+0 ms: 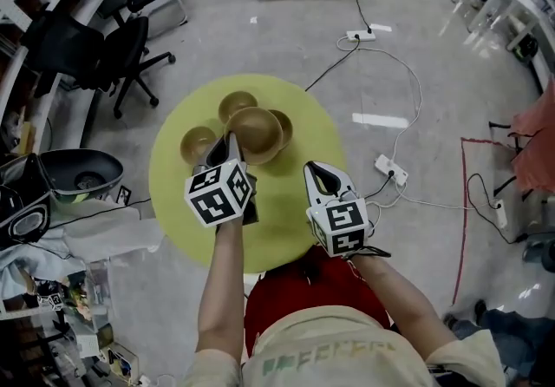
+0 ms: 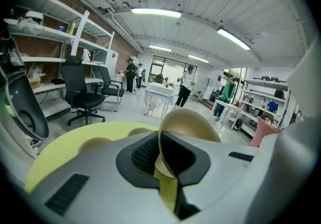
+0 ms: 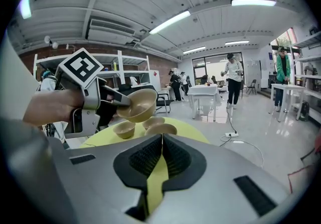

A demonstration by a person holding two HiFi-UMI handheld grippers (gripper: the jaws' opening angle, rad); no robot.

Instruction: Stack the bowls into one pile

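Four bowls total, none nested yet afaict. We've got the held bowl (image 1: 257,134) pinched by its rim in the left gripper (image 1: 229,151), up over the table w/ the left bowl (image 1: 197,144), back bowl (image 1: 236,104) and right bowl (image 1: 284,125) sitting apart on the yellow table (image 1: 286,203). Right gripper (image 1: 321,175) is closed on nothing, near the table's front. So basically all the stacking's left imo. No readable brand/text, just square markers on the cubes.

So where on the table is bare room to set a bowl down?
Free: the right side of the table, beyond the right tool, and the near-left edge beside the left tool. Crowded: the far middle, where three bowls sit under the held bowl.
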